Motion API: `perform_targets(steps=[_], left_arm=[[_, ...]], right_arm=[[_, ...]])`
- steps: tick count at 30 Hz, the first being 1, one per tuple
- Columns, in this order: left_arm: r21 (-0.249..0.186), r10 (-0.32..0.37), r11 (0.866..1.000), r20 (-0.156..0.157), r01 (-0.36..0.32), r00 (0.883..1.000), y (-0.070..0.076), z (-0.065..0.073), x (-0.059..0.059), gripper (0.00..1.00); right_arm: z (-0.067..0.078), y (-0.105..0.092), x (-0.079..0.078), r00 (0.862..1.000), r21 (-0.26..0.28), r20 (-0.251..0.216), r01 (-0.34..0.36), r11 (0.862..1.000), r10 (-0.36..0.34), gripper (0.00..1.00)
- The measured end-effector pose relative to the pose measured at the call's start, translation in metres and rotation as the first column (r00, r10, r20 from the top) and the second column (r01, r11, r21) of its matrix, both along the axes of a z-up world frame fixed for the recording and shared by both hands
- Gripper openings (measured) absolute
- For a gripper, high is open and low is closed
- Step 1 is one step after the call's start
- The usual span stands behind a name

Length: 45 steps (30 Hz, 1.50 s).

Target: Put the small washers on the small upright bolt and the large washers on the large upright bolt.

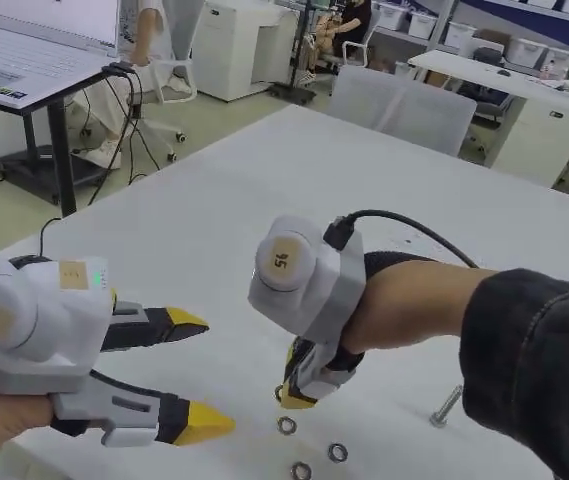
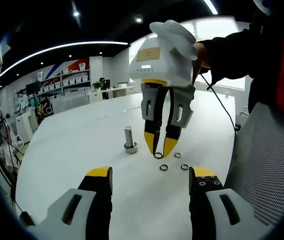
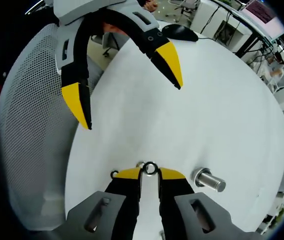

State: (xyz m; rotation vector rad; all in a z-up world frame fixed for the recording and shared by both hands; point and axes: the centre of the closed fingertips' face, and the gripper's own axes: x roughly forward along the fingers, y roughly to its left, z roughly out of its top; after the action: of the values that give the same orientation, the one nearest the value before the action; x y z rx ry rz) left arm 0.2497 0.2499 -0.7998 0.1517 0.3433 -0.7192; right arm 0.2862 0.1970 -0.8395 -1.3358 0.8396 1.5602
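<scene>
Steel washer (image 3: 150, 169) — in right hand-held gripper (image 3: 150, 174); wide tabletop (image 3: 211, 120) beyond.

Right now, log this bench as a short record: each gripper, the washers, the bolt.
left gripper: jaws open, holding nothing, above the table
right gripper: pointing down, jaws pinched on one washer at the table surface
loose washers: three, flat on the table close to the right gripper's tips
bolt: upright, wide end down, standing apart from the washers
task state: no washer seen going onto the bolt yet
</scene>
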Motion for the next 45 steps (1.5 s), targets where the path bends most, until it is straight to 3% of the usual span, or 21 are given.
perform_targets(steps=[20,32,45], left_arm=[[0.007,-0.087,0.996,0.002,0.087,0.996,-0.014,0.01,0.007,0.61],[0.03,-0.144,0.989,0.008,0.144,0.989,-0.028,0.02,0.019,0.62],[0.036,-0.214,0.976,-0.017,0.215,0.977,-0.043,0.02,0.021,0.63]], right_arm=[[0.033,-0.054,0.026,0.99,0.027,0.022,0.139,0.99,-0.14,0.14],[0.048,-0.084,0.048,0.972,0.048,0.026,0.23,0.972,-0.232,0.14],[0.062,-0.12,0.066,0.948,0.063,0.035,0.313,0.948,-0.316,0.14]])
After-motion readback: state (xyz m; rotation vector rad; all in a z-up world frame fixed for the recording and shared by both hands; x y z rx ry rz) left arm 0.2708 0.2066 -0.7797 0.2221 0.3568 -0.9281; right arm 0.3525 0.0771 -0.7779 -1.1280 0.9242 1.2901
